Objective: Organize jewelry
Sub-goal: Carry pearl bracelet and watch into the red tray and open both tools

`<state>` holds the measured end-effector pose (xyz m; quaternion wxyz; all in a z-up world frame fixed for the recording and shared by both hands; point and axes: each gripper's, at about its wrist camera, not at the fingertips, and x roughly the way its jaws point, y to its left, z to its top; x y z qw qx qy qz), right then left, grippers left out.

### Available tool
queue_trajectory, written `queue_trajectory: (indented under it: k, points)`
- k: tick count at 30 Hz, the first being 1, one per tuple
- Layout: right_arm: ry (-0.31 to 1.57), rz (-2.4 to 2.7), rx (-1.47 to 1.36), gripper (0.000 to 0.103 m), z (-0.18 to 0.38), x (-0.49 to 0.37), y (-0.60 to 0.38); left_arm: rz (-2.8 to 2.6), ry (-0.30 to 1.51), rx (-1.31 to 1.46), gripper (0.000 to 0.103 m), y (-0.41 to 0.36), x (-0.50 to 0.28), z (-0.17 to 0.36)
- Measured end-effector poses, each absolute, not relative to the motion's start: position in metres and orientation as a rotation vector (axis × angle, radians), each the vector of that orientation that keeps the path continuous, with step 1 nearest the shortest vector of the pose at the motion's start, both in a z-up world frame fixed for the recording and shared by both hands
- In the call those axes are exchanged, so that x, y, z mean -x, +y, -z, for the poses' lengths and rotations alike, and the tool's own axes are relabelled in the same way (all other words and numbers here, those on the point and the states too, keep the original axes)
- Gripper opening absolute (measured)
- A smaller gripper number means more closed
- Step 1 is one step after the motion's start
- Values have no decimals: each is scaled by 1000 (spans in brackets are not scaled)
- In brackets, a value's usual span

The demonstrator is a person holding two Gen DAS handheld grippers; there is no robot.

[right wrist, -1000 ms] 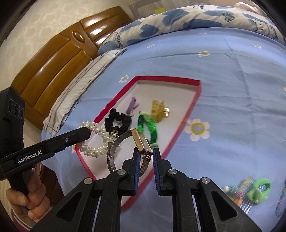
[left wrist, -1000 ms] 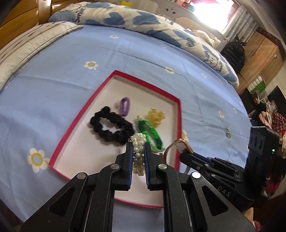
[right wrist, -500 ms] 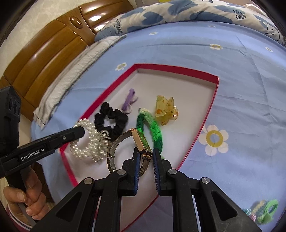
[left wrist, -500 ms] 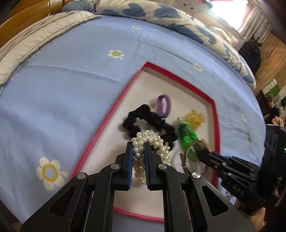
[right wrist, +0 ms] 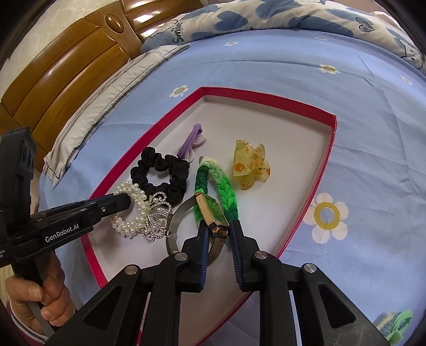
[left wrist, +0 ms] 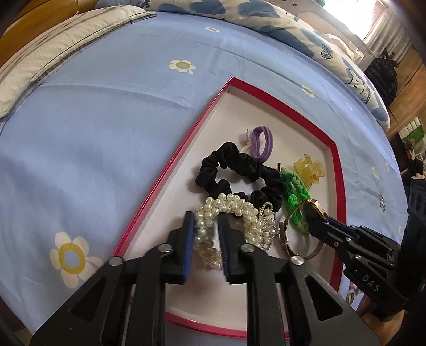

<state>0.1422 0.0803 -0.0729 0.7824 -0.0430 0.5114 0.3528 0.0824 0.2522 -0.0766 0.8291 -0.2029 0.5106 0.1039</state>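
The left gripper [left wrist: 205, 234] has its two blue-padded fingers [left wrist: 187, 239] set on either side of the pearl bracelet [left wrist: 234, 210], the strand running between them, with a little daylight visible on the right side, so whether the pads truly pinch the beads cannot be told. The bracelet lies on the white floor of the red-rimmed tray [left wrist: 170, 165], its rhinestone butterfly charm [right wrist: 155, 215] spread flat just beside the fingertips, and its far curve touches the black scrunchie [left wrist: 239, 170]. The right gripper [right wrist: 217, 234] is parted around the gold-cased watch [right wrist: 211, 213]; the case sits between the fingers near the left pad, with a clear gap to the right one, and the mesh band [right wrist: 173, 221] loops down onto the tray floor. The watch rests against the green braided hair tie [right wrist: 223, 191], which lies just right of the scrunchie. Farther in, a purple hair tie [right wrist: 190, 139] with a pale flower sits beyond the scrunchie, and a yellow translucent claw clip [right wrist: 249, 165] stands apart toward the tray's right wall. The tray sits on a blue flowered bedsheet [right wrist: 372, 133], with a wooden headboard [right wrist: 66, 69] and a patterned quilt [right wrist: 266, 18] beyond. A hand [right wrist: 40, 292] grips the left gripper's handle.
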Motion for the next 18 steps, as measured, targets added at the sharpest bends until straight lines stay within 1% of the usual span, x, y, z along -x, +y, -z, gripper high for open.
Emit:
queue_trajectory:
  k: [1,3,5,6,7,8,18]
  points:
    - [1107,-763,86,19,73,-142,79,-222,1084,432,24,252,-82,77]
    - [1111,-764,78,20,72,-143,79,-222,1084,432,25,252,-81,76]
    - [1114,-771,68,26,71,-142,78,-222,1082,429,26,251,-80,74]
    - [1114,-773,64,31,71,-142,78,-223,1081,427,31,250,-80,73]
    - [1114,-776,61,33,70,-141,77,-225,1078,423,34,249,-79,72]
    - [1112,-777,60,34,68,-140,76,-228,1072,420,35,249,-78,70]
    - [1078,-771,24,35,51,-129,60,-212,1035,445,36,242,-64,51]
